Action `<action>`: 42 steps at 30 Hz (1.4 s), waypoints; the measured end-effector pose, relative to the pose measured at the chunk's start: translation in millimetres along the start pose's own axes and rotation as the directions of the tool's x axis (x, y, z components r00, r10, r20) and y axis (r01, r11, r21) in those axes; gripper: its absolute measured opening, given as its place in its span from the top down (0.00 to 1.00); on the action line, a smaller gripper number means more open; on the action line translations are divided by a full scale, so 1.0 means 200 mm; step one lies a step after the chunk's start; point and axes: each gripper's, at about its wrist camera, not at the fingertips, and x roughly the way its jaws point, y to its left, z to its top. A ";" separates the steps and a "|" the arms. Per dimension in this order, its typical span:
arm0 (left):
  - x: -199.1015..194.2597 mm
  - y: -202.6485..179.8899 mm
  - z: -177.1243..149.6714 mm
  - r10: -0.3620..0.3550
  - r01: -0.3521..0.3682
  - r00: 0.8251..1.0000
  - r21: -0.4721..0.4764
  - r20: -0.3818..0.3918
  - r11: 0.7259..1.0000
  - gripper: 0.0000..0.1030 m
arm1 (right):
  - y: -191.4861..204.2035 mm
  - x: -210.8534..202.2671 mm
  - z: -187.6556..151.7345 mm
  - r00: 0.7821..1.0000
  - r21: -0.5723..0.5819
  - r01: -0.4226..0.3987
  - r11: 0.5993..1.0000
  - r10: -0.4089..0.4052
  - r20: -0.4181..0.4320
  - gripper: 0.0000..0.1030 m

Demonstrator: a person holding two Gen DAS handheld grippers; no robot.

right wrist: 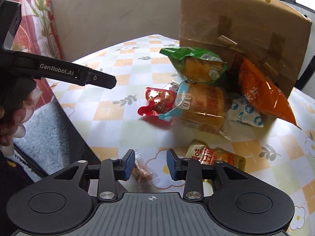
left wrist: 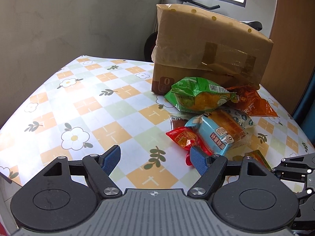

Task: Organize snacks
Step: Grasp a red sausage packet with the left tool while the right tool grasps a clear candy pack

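A pile of snack packets lies in front of a taped cardboard box (left wrist: 206, 47) (right wrist: 236, 31). It holds a green packet (left wrist: 198, 94) (right wrist: 196, 64), an orange bag (left wrist: 252, 102) (right wrist: 263, 96), a blue-wrapped bread (left wrist: 218, 133) (right wrist: 200, 106), a small red packet (left wrist: 185, 137) (right wrist: 157, 102) and a white-blue packet (right wrist: 246, 114). My left gripper (left wrist: 155, 160) is open and empty, its right pad beside the red packet. My right gripper (right wrist: 150, 165) is open around a small clear-wrapped brown snack (right wrist: 142, 173). A yellow-red sachet (right wrist: 214, 155) lies just to its right.
The table (left wrist: 98, 102) has a checked flower-pattern cloth. A grey panel (left wrist: 78, 23) stands behind it. The table's left edge drops to a fluffy rug (right wrist: 47, 137). The left gripper's body (right wrist: 59, 72) reaches in from the left of the right wrist view.
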 end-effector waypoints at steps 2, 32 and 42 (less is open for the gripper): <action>0.01 -0.01 0.00 -0.002 0.002 1.000 0.001 -0.002 1.000 0.23 | 0.00 0.00 0.00 1.000 -0.007 -0.009 1.000 0.009 -0.008 0.68; 0.07 -0.04 0.00 -0.046 0.046 0.999 0.018 -0.007 0.999 0.27 | -0.24 -0.11 -0.08 0.957 0.283 0.165 0.945 -0.224 0.187 0.83; 0.32 -0.15 0.05 -0.151 0.147 0.986 -0.065 -0.066 0.987 0.40 | -0.30 -0.13 -0.14 0.932 0.341 0.184 0.922 -0.274 0.236 0.83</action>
